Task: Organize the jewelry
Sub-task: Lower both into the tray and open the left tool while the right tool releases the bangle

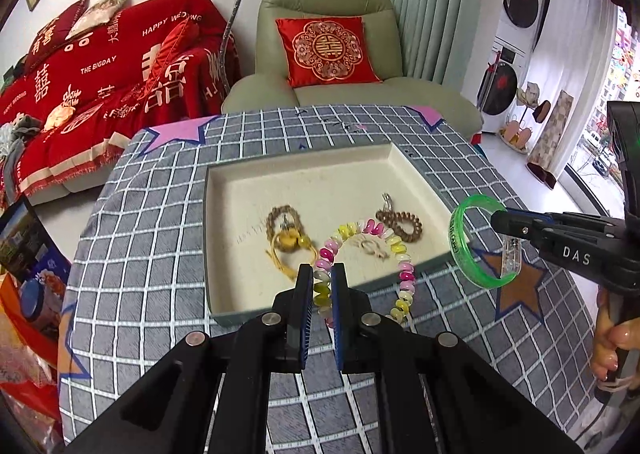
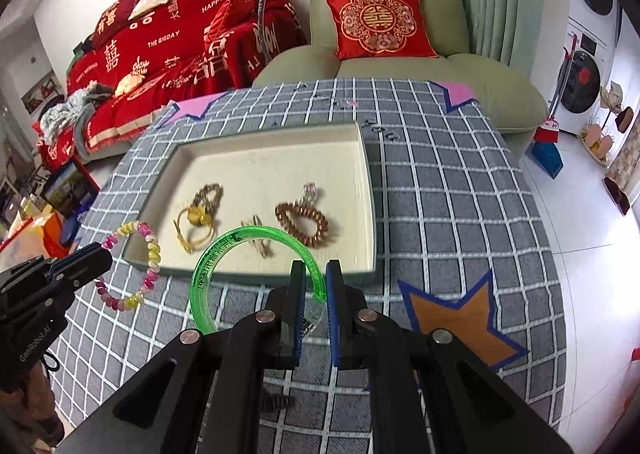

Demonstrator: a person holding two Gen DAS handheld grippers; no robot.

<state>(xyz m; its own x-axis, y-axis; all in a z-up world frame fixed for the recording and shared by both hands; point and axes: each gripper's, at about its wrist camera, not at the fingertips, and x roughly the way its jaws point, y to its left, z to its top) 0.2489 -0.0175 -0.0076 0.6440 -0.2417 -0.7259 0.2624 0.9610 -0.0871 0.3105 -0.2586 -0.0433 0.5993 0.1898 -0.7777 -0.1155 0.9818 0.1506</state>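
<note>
A shallow cream tray (image 1: 224,181) (image 2: 370,189) lies on the checked tablecloth. In it lie a brown bead bracelet with a yellow cord (image 1: 286,232) (image 2: 198,213), a coiled brown bracelet (image 1: 400,223) (image 2: 304,223) and a small beige knot (image 1: 370,246) (image 2: 256,240). My left gripper (image 1: 322,278) (image 2: 106,262) is shut on a pink-and-yellow bead bracelet (image 1: 404,266) (image 2: 150,254), held above the tray's near edge. My right gripper (image 2: 316,278) (image 1: 498,219) is shut on a green bangle (image 2: 224,254) (image 1: 464,250), held beside the tray's right front corner.
The round table (image 2: 460,213) bears an orange star patch (image 2: 456,318) (image 1: 516,286) at the right front and pink stars at the back. A green armchair (image 1: 320,65) and a red-covered sofa (image 1: 100,85) stand behind. Bags and boxes (image 1: 28,254) sit left of the table.
</note>
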